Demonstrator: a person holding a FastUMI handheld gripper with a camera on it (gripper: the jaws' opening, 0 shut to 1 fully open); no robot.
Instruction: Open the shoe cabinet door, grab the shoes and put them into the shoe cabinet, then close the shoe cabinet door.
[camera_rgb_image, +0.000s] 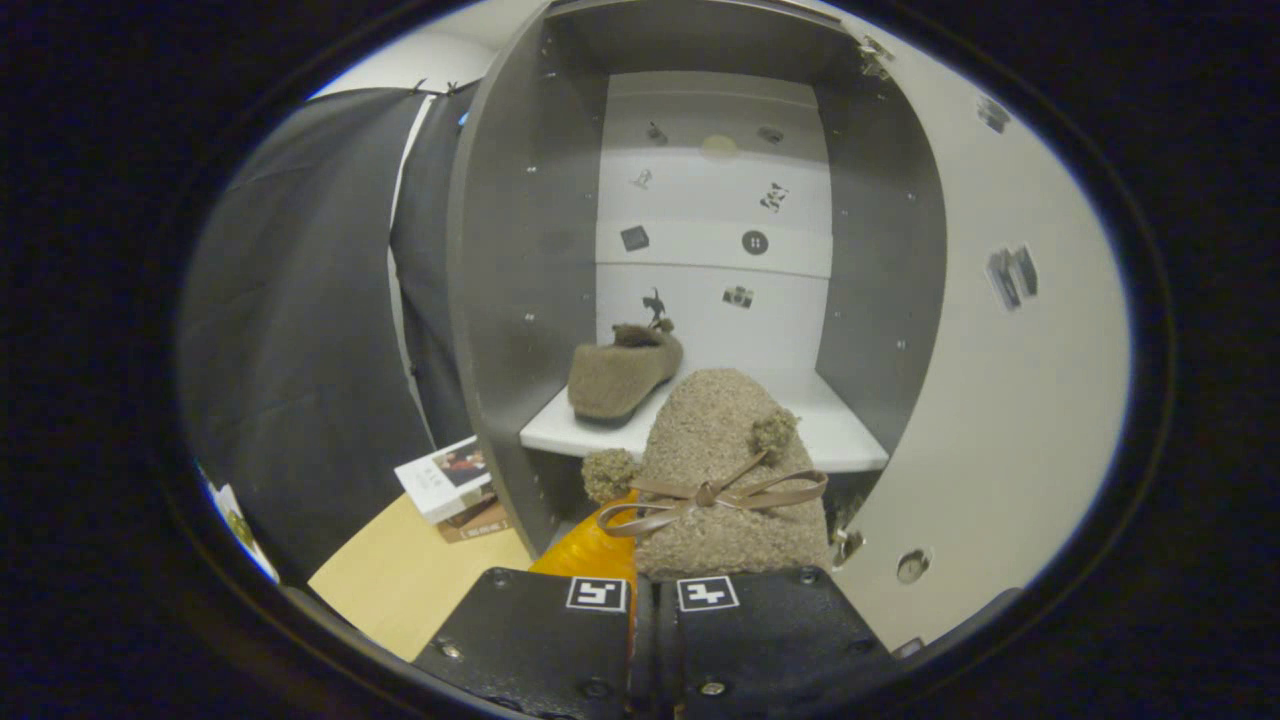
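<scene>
My gripper (652, 590) is shut on a fuzzy tan slipper (725, 450) with a brown ribbon bow and two pompoms, holding it up toe-forward in front of the open shoe cabinet (520, 250). The slipper's toe reaches the front edge of the white shelf (835, 430). The matching slipper (622, 372) lies on the left part of that shelf, toe pointing towards me. The cabinet door (1000, 400) stands swung open to the right of my fingers. Something orange (590, 550) shows just under the held slipper, left of it.
A stack of books (452, 485) lies on a wooden floor surface (410, 580) left of the cabinet's base. Black cloth wall hangs to the left. The cabinet's back panel (715, 220) carries small stickers. Room remains on the shelf's right half.
</scene>
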